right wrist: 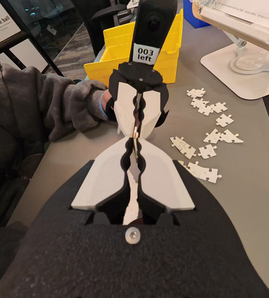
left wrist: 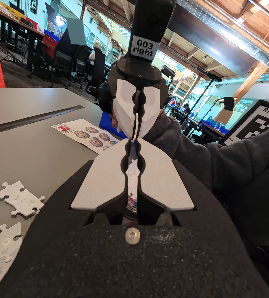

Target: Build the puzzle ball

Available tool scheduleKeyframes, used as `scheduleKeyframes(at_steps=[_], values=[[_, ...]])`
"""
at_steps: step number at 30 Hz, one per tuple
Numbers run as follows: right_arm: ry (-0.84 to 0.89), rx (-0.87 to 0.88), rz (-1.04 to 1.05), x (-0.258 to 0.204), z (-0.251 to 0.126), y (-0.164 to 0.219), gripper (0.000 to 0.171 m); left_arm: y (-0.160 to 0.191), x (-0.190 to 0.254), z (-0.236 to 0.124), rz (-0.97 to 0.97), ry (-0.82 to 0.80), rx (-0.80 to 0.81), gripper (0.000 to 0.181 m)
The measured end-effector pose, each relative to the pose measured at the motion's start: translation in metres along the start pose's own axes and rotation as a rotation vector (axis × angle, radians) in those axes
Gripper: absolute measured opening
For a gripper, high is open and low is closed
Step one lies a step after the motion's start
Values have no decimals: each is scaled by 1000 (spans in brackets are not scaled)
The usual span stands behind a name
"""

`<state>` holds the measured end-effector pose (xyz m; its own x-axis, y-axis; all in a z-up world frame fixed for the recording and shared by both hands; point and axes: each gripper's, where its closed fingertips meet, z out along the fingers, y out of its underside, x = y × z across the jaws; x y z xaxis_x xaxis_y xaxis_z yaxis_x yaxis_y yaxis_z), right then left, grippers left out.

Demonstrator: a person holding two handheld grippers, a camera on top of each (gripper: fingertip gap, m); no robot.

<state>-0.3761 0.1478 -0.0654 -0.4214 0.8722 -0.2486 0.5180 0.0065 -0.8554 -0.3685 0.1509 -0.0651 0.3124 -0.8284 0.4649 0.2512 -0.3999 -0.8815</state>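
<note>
Left wrist view shows the left gripper (left wrist: 132, 141) closed narrow on a puzzle piece (left wrist: 131, 182), whose white back and a coloured corner show in the slit between the jaws; the right gripper (left wrist: 134, 137) faces it tip to tip, also closed on a thin white piece (left wrist: 136, 125). I judge the two grippers are held nose to nose so that the edges of the two pieces can meet and lock. Right wrist view shows the same meeting from the other side; its own jaws pinch a white piece (right wrist: 132, 201) seen on edge. Loose puzzle pieces (right wrist: 208, 141) lie scattered white side up on the grey table (right wrist: 251, 201), some already joined in pairs, near a yellow bin (right wrist: 112, 53); a printed instruction sheet (left wrist: 85, 133) lies farther off, probably for reference.
</note>
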Motion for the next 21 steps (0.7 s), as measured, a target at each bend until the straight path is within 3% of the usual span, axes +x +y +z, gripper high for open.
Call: scheduleKeyframes(at_steps=[5,11,15,21], values=[[126,65,-117,8,-9,-16,15,-14,6,-7,-276,145,82,1],[445,-47,-767,-20,-32,-32,14,-32,18,-27,-663,450,166,1],[613,-200,-998,-24,-28,-32,12,-25,35,-25,-713,528,61,1],[620,-265,-1066,-30,-22,-27,14,-26,41,-23,-788,585,59,2]])
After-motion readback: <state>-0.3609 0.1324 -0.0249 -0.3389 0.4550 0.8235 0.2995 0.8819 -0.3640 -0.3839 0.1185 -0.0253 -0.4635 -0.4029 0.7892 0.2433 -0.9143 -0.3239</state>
